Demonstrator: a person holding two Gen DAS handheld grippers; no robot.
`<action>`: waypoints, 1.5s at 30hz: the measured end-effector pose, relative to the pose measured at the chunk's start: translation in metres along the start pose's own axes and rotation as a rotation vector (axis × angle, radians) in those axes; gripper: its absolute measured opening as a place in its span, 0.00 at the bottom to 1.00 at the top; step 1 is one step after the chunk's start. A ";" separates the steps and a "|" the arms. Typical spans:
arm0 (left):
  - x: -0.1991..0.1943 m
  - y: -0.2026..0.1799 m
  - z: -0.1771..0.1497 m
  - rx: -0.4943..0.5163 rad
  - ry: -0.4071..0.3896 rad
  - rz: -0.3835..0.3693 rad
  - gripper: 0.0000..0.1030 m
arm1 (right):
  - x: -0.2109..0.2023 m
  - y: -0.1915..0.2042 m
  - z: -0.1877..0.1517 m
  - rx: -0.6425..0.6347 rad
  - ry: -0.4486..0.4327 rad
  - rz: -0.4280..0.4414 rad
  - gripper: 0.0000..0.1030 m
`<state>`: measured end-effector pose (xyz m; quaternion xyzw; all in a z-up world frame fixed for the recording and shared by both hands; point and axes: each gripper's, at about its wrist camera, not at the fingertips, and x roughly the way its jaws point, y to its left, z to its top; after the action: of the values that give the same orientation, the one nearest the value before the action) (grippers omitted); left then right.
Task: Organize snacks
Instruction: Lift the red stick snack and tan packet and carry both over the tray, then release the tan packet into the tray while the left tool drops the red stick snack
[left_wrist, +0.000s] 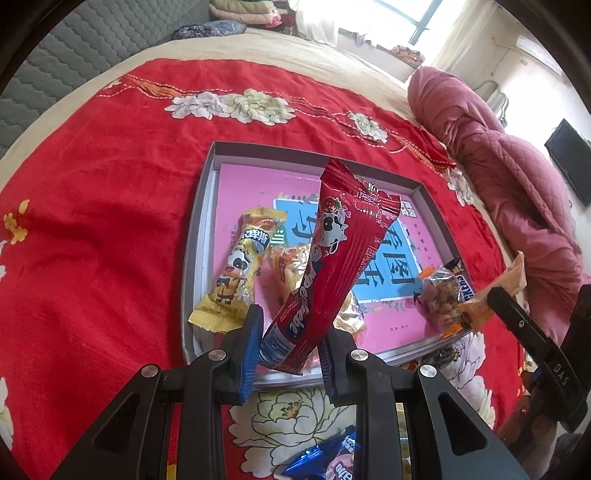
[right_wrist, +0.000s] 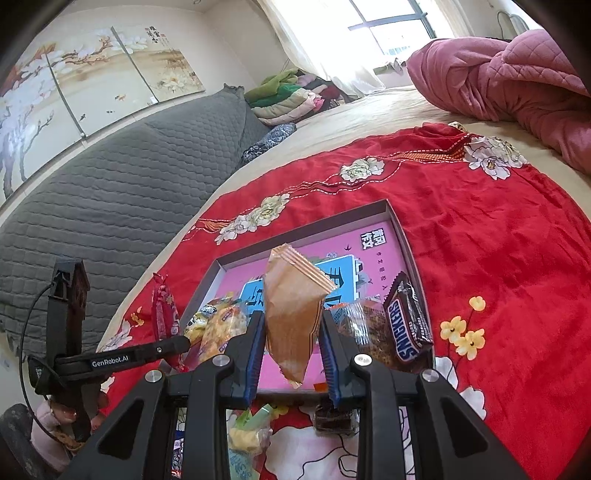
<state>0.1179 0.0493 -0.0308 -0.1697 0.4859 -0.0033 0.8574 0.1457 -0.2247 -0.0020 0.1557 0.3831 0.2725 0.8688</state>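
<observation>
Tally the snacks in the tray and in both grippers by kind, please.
Stick packs: 2 (red pack in left gripper, yellow pack in tray)
Chocolate bar: 1
Other packets: 3 (tan packet in right gripper, golden packet, clear packet)
Total: 6

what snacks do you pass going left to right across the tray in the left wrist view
yellow cow-print wrapper → long red strawberry-milk packet held in the left gripper → clear bag of brown nuts → tan foil packet in the right gripper
</observation>
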 end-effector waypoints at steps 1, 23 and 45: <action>0.001 0.000 0.000 0.002 0.001 0.005 0.28 | 0.001 0.000 0.000 0.000 0.000 0.003 0.28; 0.012 0.000 -0.003 0.003 0.032 0.027 0.28 | 0.028 -0.003 -0.008 -0.001 0.081 -0.014 0.28; 0.013 0.008 -0.003 -0.034 0.045 0.048 0.28 | 0.038 0.007 -0.016 -0.074 0.119 -0.068 0.29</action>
<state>0.1209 0.0531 -0.0457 -0.1724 0.5091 0.0217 0.8430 0.1523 -0.1958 -0.0310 0.0941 0.4289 0.2657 0.8582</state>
